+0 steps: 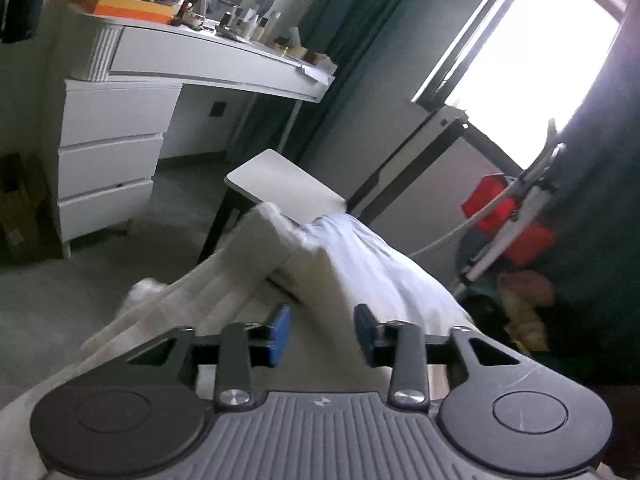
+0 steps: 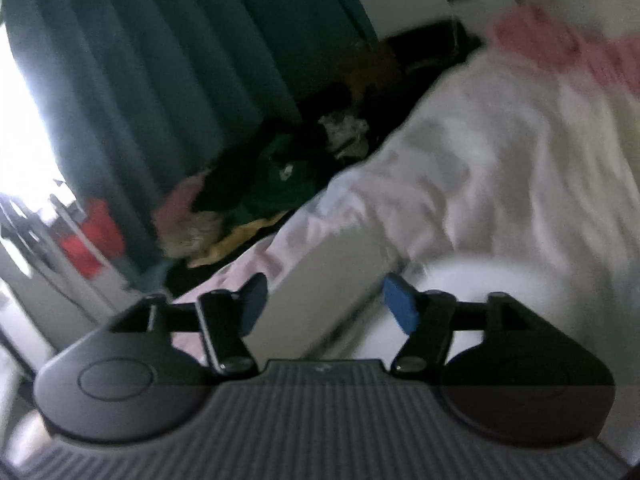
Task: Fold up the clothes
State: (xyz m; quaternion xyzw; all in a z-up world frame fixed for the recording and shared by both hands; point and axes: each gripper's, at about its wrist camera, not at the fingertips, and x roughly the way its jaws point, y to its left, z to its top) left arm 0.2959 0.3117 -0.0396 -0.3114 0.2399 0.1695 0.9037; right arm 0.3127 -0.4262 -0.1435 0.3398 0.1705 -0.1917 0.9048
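Note:
A white garment (image 1: 360, 264) lies bunched over pale ribbed bedding (image 1: 224, 280) in the left wrist view. My left gripper (image 1: 322, 330) is open just above the cloth, with its blue pads apart and nothing between them. In the blurred right wrist view, pale pinkish-white cloth (image 2: 472, 184) spreads over the bed to the right. My right gripper (image 2: 324, 304) is open above a flat white folded edge (image 2: 320, 292), not gripping it. A pink item (image 2: 560, 48) lies at the far upper right.
A white dressing table (image 1: 208, 64) with drawers (image 1: 108, 164) and clutter stands at left. A small white side table (image 1: 280, 184) is beyond the bed. A window (image 1: 532, 52), teal curtains (image 2: 140, 80), red boxes (image 1: 504, 216) and a pile of dark and yellow clothes (image 2: 260, 196) are nearby.

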